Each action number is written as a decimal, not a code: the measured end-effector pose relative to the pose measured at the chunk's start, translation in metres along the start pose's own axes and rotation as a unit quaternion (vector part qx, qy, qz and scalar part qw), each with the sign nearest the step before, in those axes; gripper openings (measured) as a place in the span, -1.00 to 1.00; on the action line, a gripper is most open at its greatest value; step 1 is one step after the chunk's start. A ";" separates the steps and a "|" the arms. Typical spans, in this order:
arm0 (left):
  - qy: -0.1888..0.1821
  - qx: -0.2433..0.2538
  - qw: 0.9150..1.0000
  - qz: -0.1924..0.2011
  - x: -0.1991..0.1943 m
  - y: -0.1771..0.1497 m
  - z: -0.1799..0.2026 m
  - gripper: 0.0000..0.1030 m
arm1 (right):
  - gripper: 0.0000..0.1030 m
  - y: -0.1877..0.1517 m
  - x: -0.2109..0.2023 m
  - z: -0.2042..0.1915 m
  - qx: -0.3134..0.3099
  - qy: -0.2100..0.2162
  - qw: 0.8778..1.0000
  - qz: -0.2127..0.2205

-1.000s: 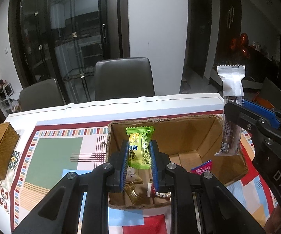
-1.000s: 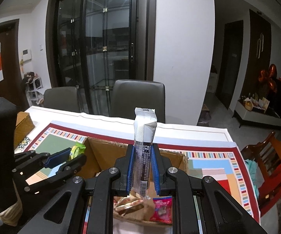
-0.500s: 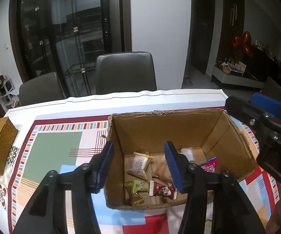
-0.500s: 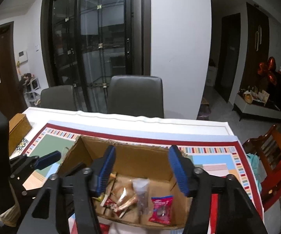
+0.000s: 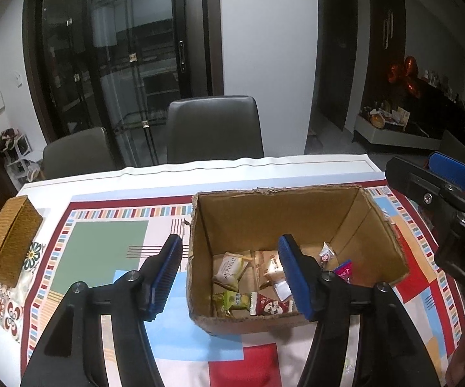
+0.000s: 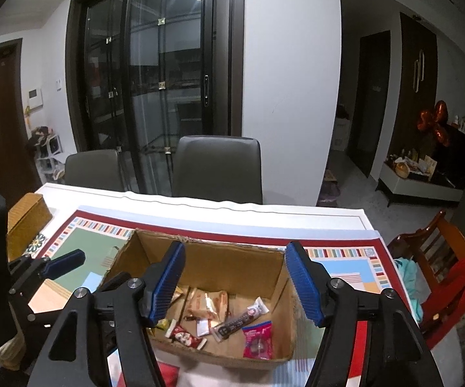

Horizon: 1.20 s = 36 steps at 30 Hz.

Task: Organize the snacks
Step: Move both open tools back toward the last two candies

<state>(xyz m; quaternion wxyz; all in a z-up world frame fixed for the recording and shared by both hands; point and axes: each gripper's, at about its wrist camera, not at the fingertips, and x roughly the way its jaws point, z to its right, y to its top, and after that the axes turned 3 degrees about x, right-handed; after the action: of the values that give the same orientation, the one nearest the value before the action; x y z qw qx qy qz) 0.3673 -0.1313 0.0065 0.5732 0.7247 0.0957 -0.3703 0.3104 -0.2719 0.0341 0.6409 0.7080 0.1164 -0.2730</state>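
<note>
Left gripper (image 5: 229, 272) above the near-left part of an open cardboard box (image 5: 374, 216), jaws spread wide and holding nothing (blue ribbed pads, one outside the box's left wall, one over its interior). Right gripper (image 6: 235, 283) likewise wide open and empty, poised over the same box from the near side. Inside the box, on its floor: green packet (image 5: 232, 300) near the front left, beside a red-and-white packet (image 5: 269, 306); cream packet (image 5: 231, 267) just behind; long dark snack bar (image 6: 239, 321) lying flat and slanted near the middle; pink packet (image 6: 257, 338) at the near right. Box resting on a patterned tablecloth (image 5: 110, 248) (coloured blocks, striped border). Woven basket (image 5: 8, 238) at the far left of the table; two dark chairs (image 5: 214, 129) behind the far edge.
</note>
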 end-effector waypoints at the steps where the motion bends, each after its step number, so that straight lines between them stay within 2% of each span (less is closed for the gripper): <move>1: 0.000 0.000 1.000 0.002 -0.004 0.000 0.001 0.18 | 0.28 0.000 -0.004 0.001 0.001 0.000 1.000 0.002; 15: 0.004 0.006 1.000 0.023 -0.048 -0.009 0.013 0.19 | 0.28 -0.007 -0.047 0.008 0.003 -0.006 1.000 0.019; 36: 0.000 0.030 0.999 0.019 -0.077 -0.059 0.054 0.19 | 0.28 -0.065 -0.073 0.037 -0.005 -0.003 1.000 0.000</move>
<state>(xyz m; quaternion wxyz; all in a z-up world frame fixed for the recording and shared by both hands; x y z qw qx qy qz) 0.2564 -0.1388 0.0074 0.5578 0.7433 0.0710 -0.3623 0.2076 -0.2849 0.0177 0.6450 0.7037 0.1162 -0.2743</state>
